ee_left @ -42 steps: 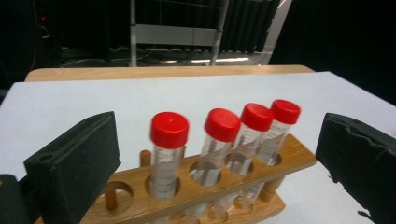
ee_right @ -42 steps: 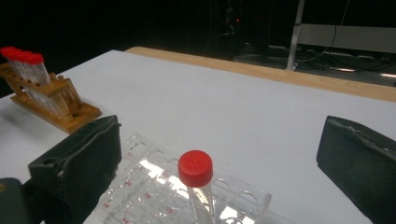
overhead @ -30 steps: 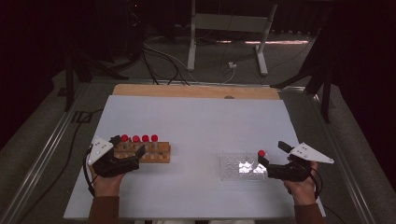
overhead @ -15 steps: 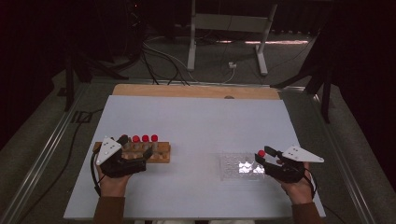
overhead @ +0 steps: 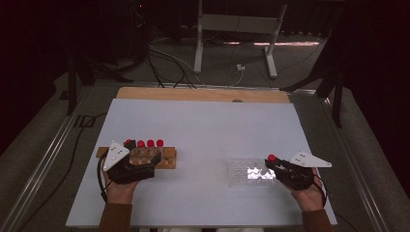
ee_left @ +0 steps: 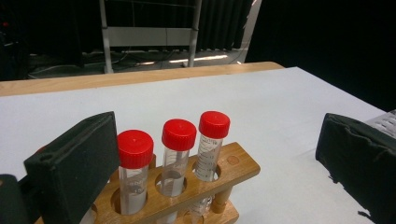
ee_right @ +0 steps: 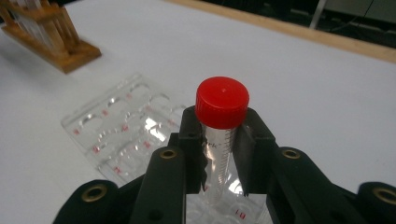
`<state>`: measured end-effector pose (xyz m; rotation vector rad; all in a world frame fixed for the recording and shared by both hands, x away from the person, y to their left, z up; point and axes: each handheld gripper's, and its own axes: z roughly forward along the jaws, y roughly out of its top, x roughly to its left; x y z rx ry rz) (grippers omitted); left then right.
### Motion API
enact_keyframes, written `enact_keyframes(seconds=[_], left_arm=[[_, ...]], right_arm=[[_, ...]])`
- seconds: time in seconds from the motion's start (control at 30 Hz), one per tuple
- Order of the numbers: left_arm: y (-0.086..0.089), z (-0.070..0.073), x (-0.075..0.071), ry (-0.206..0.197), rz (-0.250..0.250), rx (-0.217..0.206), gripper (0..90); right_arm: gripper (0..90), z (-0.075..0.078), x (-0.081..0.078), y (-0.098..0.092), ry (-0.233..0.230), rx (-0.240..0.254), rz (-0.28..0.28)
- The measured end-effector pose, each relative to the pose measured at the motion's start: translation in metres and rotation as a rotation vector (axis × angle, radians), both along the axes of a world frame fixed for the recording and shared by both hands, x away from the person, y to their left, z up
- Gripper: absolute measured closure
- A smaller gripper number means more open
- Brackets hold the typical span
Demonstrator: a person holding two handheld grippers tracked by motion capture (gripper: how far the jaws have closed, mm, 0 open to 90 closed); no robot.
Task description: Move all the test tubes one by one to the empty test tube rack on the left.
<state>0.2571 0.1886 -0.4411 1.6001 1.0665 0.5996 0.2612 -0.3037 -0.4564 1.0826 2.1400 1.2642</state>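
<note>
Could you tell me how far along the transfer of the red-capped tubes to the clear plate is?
One red-capped tube is at the clear plate, and the right claw has just closed on it. The open left claw sits at the wooden rack. Four capped tubes are left in the rack, likely still to go.

Lab bench, capped test tubes [ee_left: 173, 154] (wooden rack [ee_left: 187, 196]), clear well plate [overhead: 249, 175]

bare table [overhead: 208, 130] between wooden rack [overhead: 167, 159]; clear tray [overhead: 241, 171]
</note>
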Motion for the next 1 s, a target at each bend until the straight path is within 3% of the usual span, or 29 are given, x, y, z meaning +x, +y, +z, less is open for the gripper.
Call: enact_keyframes(seconds=[0.3,0.57,0.77,1.0], left_arm=[[0.001,0.003,0.000,-0.004,0.006,-0.008,0.6],[-0.013,0.012,0.000,-0.020,-0.035,-0.012,0.6],[-0.042,0.023,0.002,-0.037,-0.123,-0.001,0.7],[-0.097,0.026,0.008,-0.038,-0.261,0.031,1.3]], right_arm=[[74.2,0.019,-0.006,-0.002,-0.069,0.023,-0.013],[74.3,0.054,-0.013,-0.007,-0.144,0.064,-0.014],[74.2,0.063,-0.011,0.003,-0.120,0.102,0.025],[74.2,0.067,-0.005,0.025,-0.095,0.117,0.077]])
